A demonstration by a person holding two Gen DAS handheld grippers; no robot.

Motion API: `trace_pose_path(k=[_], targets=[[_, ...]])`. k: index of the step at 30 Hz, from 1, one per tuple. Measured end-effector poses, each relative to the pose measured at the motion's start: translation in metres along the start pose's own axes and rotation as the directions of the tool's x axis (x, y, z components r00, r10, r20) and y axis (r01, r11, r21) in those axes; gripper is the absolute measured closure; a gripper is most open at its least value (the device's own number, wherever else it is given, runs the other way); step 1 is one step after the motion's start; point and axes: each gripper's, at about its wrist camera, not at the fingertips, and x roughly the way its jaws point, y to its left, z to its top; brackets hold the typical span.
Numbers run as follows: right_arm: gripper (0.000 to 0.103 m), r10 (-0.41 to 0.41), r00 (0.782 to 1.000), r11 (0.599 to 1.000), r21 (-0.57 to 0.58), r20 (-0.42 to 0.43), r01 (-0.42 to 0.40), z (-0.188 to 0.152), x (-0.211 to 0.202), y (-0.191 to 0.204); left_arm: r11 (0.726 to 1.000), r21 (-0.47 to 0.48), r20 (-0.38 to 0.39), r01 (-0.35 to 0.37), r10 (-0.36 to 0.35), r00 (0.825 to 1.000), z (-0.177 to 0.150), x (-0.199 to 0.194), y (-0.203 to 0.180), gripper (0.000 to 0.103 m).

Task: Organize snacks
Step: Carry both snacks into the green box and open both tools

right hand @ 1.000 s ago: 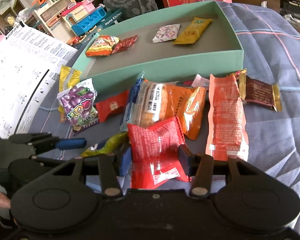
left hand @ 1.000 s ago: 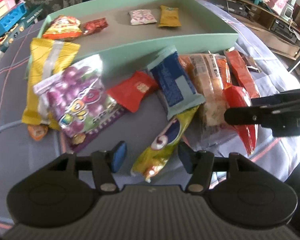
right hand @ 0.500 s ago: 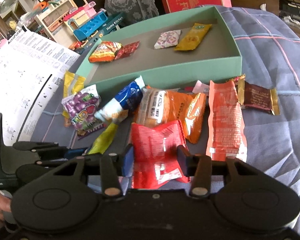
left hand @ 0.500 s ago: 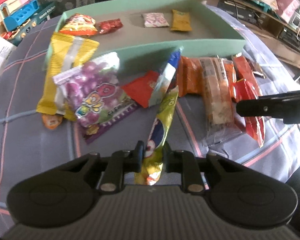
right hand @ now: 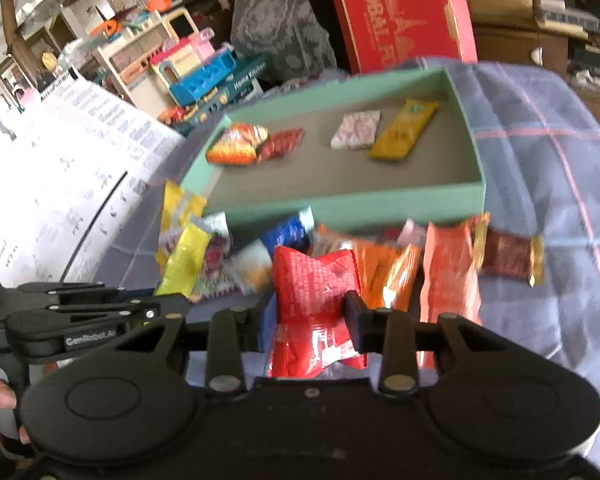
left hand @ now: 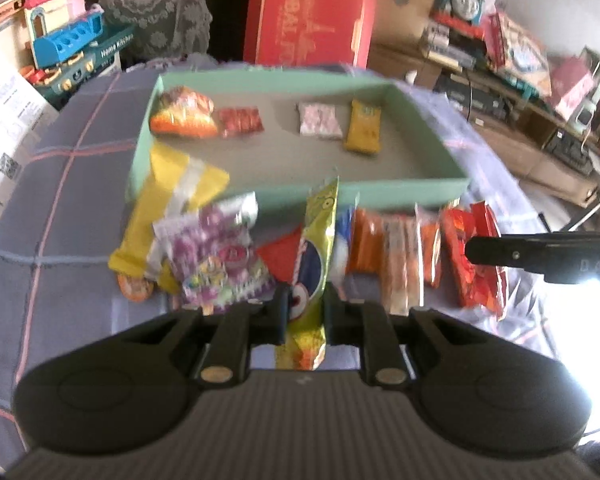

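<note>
left tool [left hand: 305, 314] is clamped on the yellow-green packet [left hand: 314, 256], low centre of its frame. right tool [right hand: 310, 316] is closing, pads pinching the red packet [right hand: 316, 300]. green tray [left hand: 432, 190] sits in the upper middle, four snacks along its far side. carry both packets over the near wall, drop them in bare spots, don't snag the pile

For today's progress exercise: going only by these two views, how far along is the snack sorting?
Early. Done: four packets lie in the green box. In hand: the left gripper pinches a yellow-green packet; the right gripper, jaws closing, squeezes a red packet. Left: the purple grape bag, yellow bag, orange packets and brown bar outside.
</note>
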Motion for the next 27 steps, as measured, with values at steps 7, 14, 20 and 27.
trace_pose_path(k=[7, 14, 20, 27], targets=[[0.068, -0.039, 0.997, 0.999, -0.029, 0.06, 0.041, 0.049, 0.008, 0.001, 0.998, -0.018, 0.046, -0.055, 0.056, 0.997, 0.054, 0.012, 0.008, 0.087], [0.068, -0.111, 0.991, 0.991, -0.061, 0.071, 0.116, 0.094, 0.047, -0.001, 0.995, -0.021, 0.055, -0.098, 0.099, 0.994, 0.111, 0.05, 0.015, 0.087], [0.068, -0.173, 0.984, 0.984, -0.026, 0.034, 0.174, 0.108, 0.081, -0.027, 0.992, -0.03, -0.009, -0.126, 0.126, 0.992, 0.133, 0.103, 0.023, 0.087], [0.068, -0.2, 0.98, 0.98, -0.004, -0.01, 0.2, 0.112, 0.109, -0.051, 0.991, -0.021, -0.057, -0.134, 0.133, 0.99, 0.132, 0.14, 0.027, 0.087]])
